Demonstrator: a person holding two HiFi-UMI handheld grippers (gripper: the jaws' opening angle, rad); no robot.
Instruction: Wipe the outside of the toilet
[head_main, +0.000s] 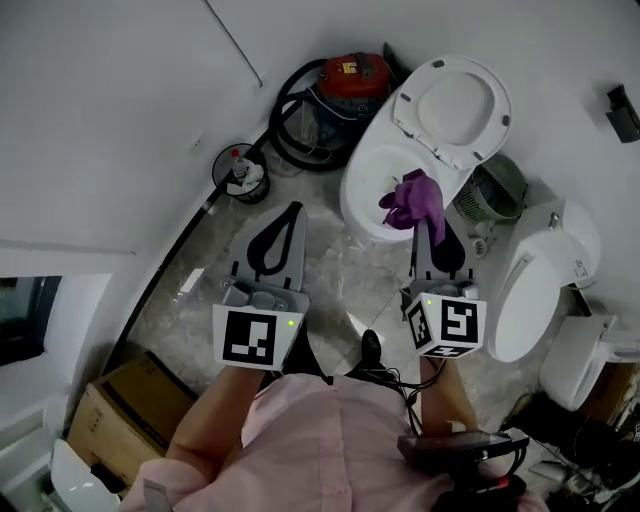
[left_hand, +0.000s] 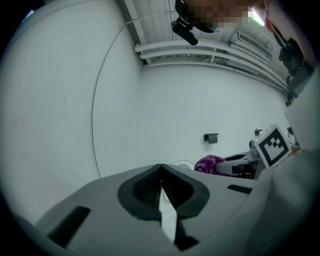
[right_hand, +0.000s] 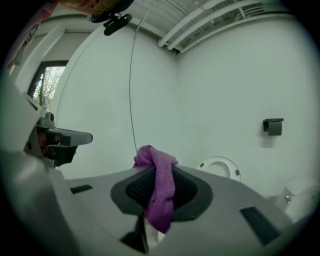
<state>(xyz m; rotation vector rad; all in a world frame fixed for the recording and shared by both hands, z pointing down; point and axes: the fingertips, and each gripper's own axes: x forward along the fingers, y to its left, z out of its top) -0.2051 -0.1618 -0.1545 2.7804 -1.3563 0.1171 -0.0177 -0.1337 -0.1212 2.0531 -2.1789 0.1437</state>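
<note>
— Down at the far left of the floor, what do you have?
— A cardboard box (head_main: 125, 405), well apart from the job. Further in, by the wall, there is a small black tub (head_main: 240, 172) with what looks like a bottle in it.
— And your left gripper?
— My left gripper (head_main: 290, 212) is clenched on nothing, jaws together, over bare floor short of the toilet.
— What's behind it?
— A red vacuum cleaner (head_main: 348, 82), with its black hose (head_main: 285, 120) looped just beside the bowl's left flank. I judge that hose the main obstacle if I wipe round that side.
— The toilet itself?
— The toilet (head_main: 356, 200) stands in the middle, seat and lid (head_main: 452, 105) up. My right gripper (head_main: 433, 228) is grasping the purple cloth (head_main: 412, 198), bunched at the tips, over the near edge of the bowl. Whether the cloth touches the rim I cannot tell.
— So which step is this?
— The approach, I think; wiping the outside looks not yet begun. Next I need to lower the cloth onto the outer wall and press it flat enough to sweep, not drag as a lump.
— Anything to the right?
— A round grilled thing (head_main: 497, 188), perhaps a fan, sits close to the bowl. A second toilet (head_main: 545, 275) stands near it, which leaves that side tight.
</note>
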